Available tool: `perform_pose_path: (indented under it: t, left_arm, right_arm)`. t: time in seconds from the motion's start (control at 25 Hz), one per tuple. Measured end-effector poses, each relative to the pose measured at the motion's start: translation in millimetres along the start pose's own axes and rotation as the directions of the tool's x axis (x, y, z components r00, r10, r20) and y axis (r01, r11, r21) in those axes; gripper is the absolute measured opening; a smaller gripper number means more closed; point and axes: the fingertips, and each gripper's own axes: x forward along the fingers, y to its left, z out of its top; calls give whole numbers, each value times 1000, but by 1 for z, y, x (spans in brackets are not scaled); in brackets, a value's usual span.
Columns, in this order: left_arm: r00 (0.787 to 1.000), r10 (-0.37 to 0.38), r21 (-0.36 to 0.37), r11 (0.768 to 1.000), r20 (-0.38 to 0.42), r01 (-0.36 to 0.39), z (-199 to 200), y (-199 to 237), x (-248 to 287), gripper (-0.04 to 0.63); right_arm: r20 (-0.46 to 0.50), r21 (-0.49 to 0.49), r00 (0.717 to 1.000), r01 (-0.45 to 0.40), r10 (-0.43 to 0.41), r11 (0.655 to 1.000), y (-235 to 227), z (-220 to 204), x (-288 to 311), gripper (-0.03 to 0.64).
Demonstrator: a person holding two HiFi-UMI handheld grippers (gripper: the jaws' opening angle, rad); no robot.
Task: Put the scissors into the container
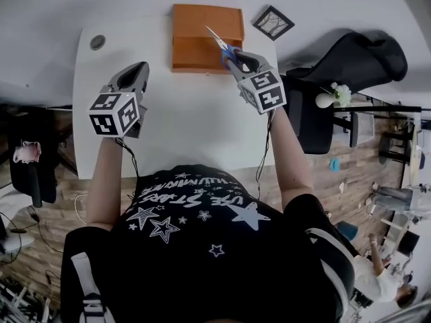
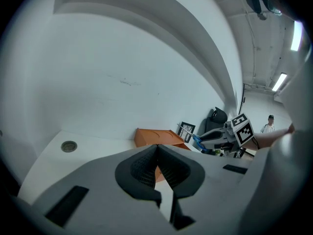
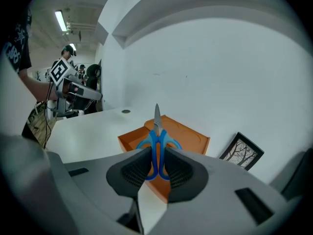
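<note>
My right gripper [image 3: 156, 166] is shut on blue-handled scissors [image 3: 157, 141], blades closed and pointing forward. In the head view the scissors [image 1: 221, 43] hang over the near right part of the orange container [image 1: 202, 32], held by the right gripper [image 1: 237, 60]. The container [image 3: 188, 138] is a shallow rectangular box at the table's far edge, and nothing shows inside it. My left gripper [image 1: 138, 73] hovers over the left half of the white table [image 1: 175, 120], jaws shut with nothing between them [image 2: 157, 166]. The container [image 2: 156, 137] also shows ahead in the left gripper view.
A small black picture frame [image 1: 273, 23] lies right of the container. A round grommet [image 1: 98, 42] sits at the table's far left. A black office chair [image 1: 350, 66] stands to the right of the table, with a white wall behind it.
</note>
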Motion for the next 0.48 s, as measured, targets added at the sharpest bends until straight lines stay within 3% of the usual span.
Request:
perform_pose_path:
  t: [0.48]
  left_arm:
    - [999,1,-18,1000,-51,-1,-8,32,34,18]
  right_arm:
    - [-159,-202,984,-110,79,973,-4,-14,59,104]
